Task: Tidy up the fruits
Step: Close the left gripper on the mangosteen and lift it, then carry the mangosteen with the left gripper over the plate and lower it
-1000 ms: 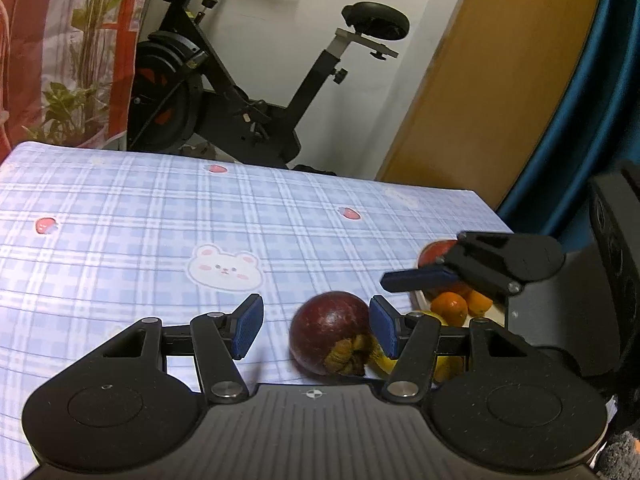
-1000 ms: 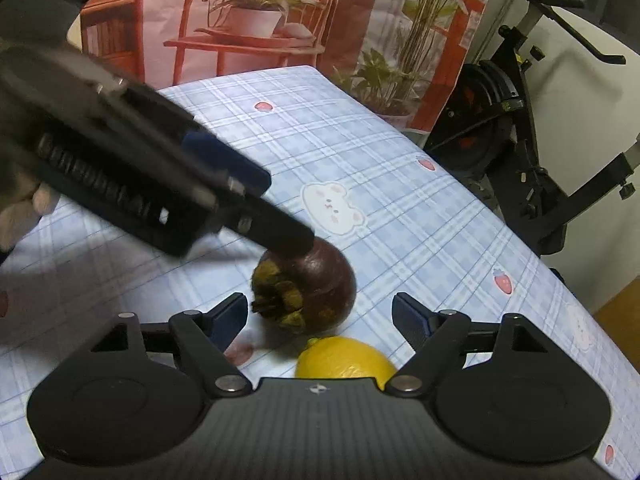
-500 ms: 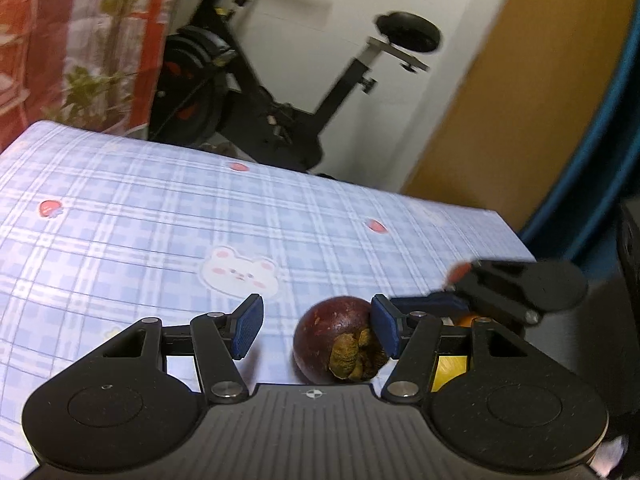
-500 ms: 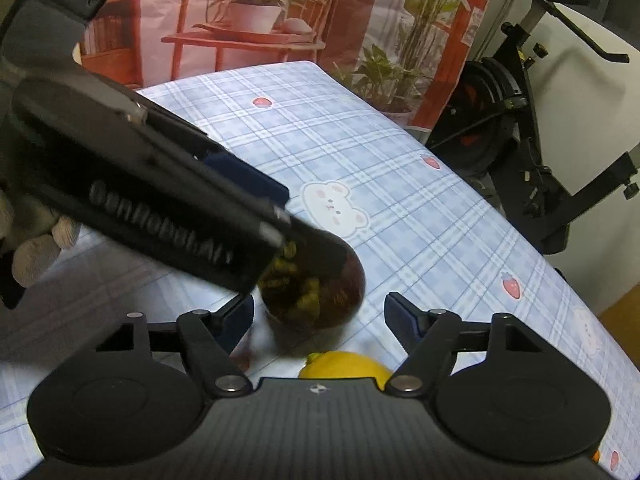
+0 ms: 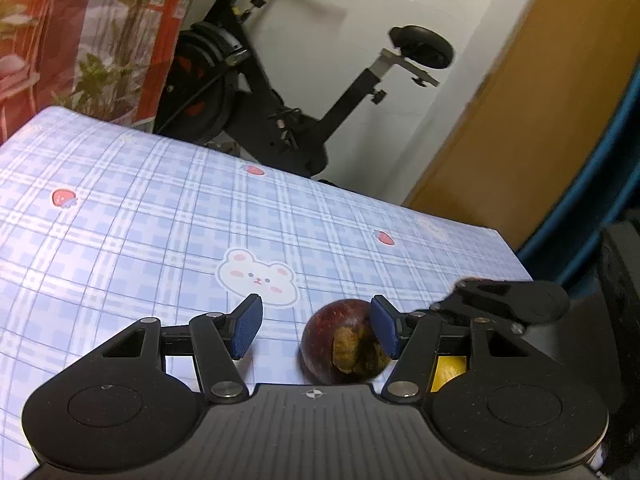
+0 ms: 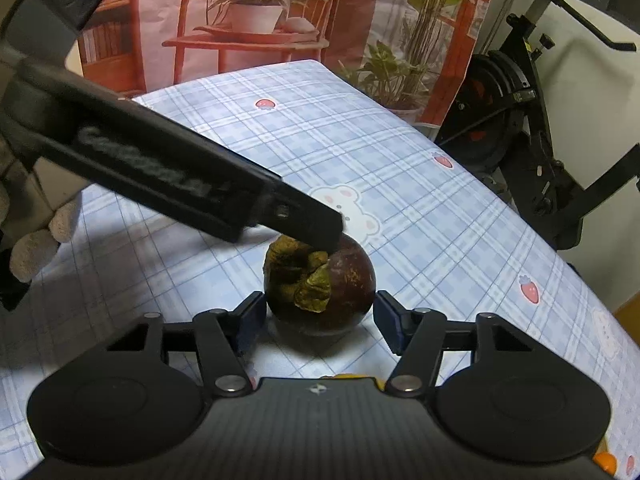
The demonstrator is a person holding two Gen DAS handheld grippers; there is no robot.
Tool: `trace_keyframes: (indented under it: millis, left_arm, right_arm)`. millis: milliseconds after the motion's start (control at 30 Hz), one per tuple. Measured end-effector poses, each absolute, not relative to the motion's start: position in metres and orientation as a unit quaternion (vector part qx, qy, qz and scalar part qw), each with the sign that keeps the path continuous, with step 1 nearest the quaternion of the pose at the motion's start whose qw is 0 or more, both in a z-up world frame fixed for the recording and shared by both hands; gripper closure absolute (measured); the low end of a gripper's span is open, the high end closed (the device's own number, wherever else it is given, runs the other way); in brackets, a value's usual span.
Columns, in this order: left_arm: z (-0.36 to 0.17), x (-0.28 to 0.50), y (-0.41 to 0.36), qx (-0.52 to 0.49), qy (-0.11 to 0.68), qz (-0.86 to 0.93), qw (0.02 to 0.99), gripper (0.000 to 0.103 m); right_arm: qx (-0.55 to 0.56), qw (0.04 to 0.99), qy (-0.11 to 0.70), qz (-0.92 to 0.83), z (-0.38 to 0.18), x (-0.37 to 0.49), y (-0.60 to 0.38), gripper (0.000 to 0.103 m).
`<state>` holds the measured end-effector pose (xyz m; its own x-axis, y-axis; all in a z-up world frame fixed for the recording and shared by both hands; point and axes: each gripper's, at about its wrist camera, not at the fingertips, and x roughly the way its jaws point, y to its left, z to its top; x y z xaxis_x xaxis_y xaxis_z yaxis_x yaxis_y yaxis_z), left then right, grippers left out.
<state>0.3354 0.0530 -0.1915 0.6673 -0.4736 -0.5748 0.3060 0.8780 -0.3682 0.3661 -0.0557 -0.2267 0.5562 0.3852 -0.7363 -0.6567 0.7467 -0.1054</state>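
One dark purple, round mangosteen point(image 6: 320, 284) with a dried yellow-brown calyx rests on the blue-and-white checked tablecloth point(image 6: 400, 184), just in front of the printed white bear figure point(image 6: 348, 204). The right wrist view shows the fruit lying between the two blue pads of the right gripper point(image 6: 320, 320); its jaws have just been closing, and narrow gaps remain on both sides, so nothing is held. In this view the black body of the left gripper point(image 6: 308, 220) crosses from the upper left, one finger over the top of the fruit; a gloved hand point(image 6: 36, 236) appears at the left edge, and an orange fruit point(image 6: 604, 460) at the lower right corner. The left wrist view alone shows the left gripper point(image 5: 316, 328) half open: the mangosteen point(image 5: 340, 348) lies against its right pad, the left pad well apart, unclamped. Behind that pad is one yellow fruit point(image 5: 448, 370), mostly hidden. Two grippers and one black exercise bike point(image 5: 280, 92) beyond the bear are visible.
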Motion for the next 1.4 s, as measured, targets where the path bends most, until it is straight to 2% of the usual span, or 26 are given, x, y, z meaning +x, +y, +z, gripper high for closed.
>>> trace_keyframes:
  millis: [300,467,567,633,800,1400]
  left_arm:
    - [-0.196,0.328,0.033,-0.066,0.35,-0.241,0.903,0.036]
    - [-0.202,0.334,0.036,-0.08,0.356,-0.234,0.901,0.036]
    - [-0.204,0.337,0.039,-0.093,0.362,-0.239,0.896,0.038]
    - [-0.205,0.338,0.041,-0.1,0.362,-0.248,0.893,0.044]
    - [-0.206,0.337,0.04,-0.103,0.36,-0.248,0.894,0.044]
    - [-0.156,0.307,0.004,-0.043,0.32,-0.247,0.914,0.045]
  right_arm:
    - [-0.176,0.866,0.358,0.303,-0.224,0.368,-0.054,0.043]
    - [-0.172,0.867,0.355,0.303,-0.225,0.369,-0.055,0.043]
    - [-0.175,0.867,0.354,0.305,-0.225,0.369,-0.053,0.043]
    - [-0.174,0.867,0.355,0.304,-0.225,0.37,-0.054,0.042]
    - [-0.168,0.869,0.357,0.299,-0.227,0.373,-0.053,0.041]
    - [-0.096,0.905,0.308,0.279,-0.192,0.336,-0.091,0.042]
